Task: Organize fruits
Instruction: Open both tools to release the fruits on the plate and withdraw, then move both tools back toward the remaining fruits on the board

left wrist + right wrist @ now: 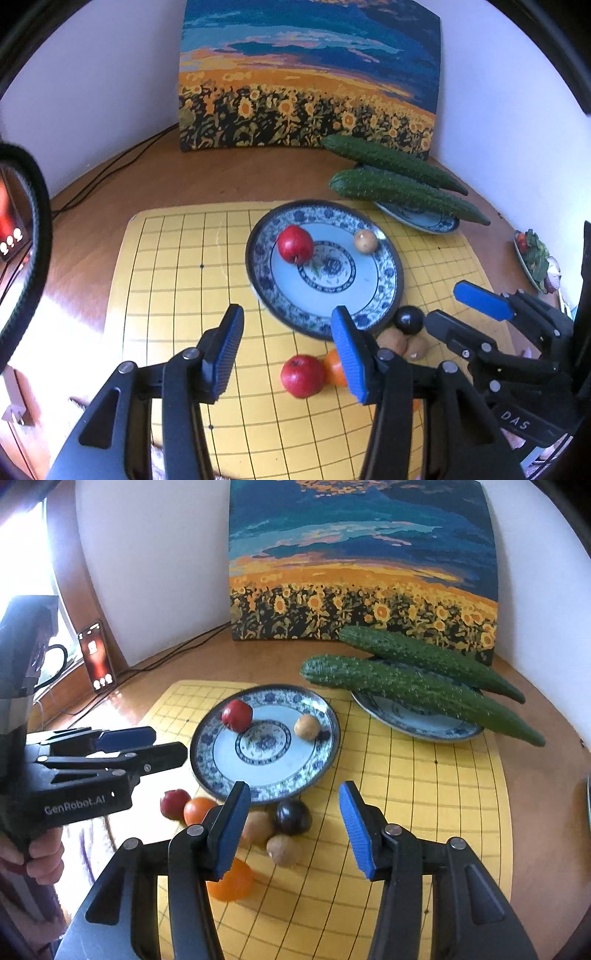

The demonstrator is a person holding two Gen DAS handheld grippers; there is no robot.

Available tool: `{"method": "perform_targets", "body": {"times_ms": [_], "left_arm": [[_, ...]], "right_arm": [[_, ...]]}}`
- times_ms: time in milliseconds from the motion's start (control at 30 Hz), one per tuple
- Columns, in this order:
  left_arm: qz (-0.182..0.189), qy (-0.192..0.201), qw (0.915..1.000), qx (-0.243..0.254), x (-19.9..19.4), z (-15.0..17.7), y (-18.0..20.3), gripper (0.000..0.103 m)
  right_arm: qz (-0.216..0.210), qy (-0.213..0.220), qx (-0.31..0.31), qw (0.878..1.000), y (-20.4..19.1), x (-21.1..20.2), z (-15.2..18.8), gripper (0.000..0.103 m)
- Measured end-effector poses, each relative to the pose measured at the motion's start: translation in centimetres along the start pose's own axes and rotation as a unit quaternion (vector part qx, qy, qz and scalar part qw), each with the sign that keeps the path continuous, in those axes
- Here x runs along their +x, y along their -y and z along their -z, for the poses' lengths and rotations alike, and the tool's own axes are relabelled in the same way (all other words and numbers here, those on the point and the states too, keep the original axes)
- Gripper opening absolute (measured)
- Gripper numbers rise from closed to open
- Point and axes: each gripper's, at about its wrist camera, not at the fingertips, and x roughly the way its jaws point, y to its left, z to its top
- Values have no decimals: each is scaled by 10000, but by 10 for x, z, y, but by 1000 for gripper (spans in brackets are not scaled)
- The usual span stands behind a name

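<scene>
A blue-patterned plate (pixel 384 291) (pixel 207 753) on the yellow grid mat holds a red apple (pixel 295 244) (pixel 237 715) and a small tan fruit (pixel 365 241) (pixel 306 726). On the mat before it lie a red apple (pixel 303 376) (pixel 174 802), an orange (pixel 334 367) (pixel 198 809), a dark plum (pixel 408 319) (pixel 293 816), two tan fruits (pixel 258 829) (pixel 283 850) and another orange (pixel 231 880). My left gripper (pixel 291 350) is open and empty above the near apple. My right gripper (pixel 295 825) is open and empty above the plum; it also shows in the left wrist view (pixel 456 308).
Two cucumbers (pixel 406 194) (pixel 417 686) lie across a second plate (pixel 432 221) (pixel 417 723) at the back right. A sunflower painting (pixel 306 74) (pixel 362 561) leans on the wall. A phone (pixel 96 657) and cables (pixel 110 166) are at the left. A dish of greens (pixel 532 254) sits far right.
</scene>
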Motion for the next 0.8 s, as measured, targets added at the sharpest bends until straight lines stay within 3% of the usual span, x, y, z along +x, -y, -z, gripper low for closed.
{"method": "perform_targets", "body": {"times_ms": [800], "left_arm": [[14, -166, 9998, 137, 2, 48, 6, 52]], "right_arm": [[155, -256, 11, 9996, 5, 4, 39, 51]]}}
